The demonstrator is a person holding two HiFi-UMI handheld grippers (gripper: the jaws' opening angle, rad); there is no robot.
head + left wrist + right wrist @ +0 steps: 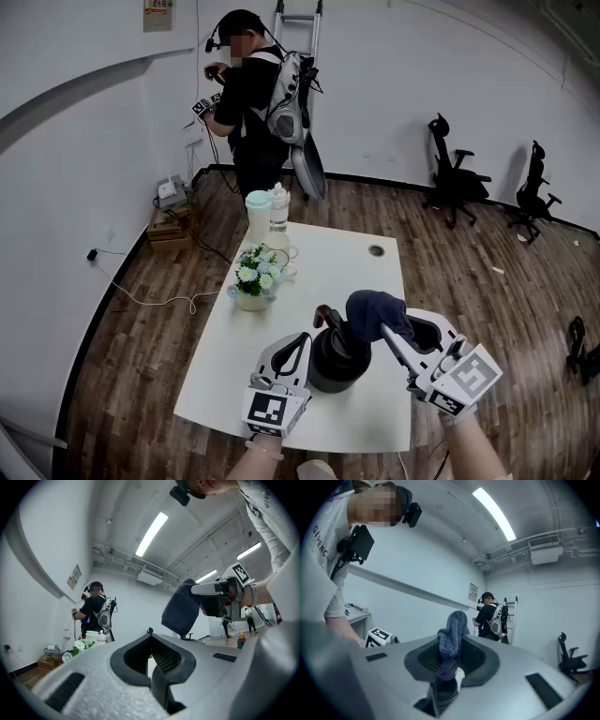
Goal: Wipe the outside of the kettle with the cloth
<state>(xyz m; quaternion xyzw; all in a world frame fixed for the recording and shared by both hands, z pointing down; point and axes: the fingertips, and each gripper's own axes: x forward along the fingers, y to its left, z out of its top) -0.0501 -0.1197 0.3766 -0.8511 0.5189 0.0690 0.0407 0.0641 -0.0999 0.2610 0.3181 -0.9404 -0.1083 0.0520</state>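
Observation:
A black kettle [339,364] stands near the front edge of the white table [347,262], its handle up. My right gripper [382,330] is shut on a dark blue cloth [375,312], held just above and right of the kettle's top. In the right gripper view the cloth [452,632] bunches up between the jaws. My left gripper [301,343] sits close at the kettle's left side, jaws together with nothing between them. From the left gripper view the cloth [182,607] hangs from the right gripper [216,597]; the kettle is out of sight there.
A small pot of white flowers [253,278] stands on the table's left side, with a pale green bottle [258,216] and a clear bottle [278,208] at the far corner. A person with a backpack [251,103] stands by the far wall. Office chairs [455,178] are at the right.

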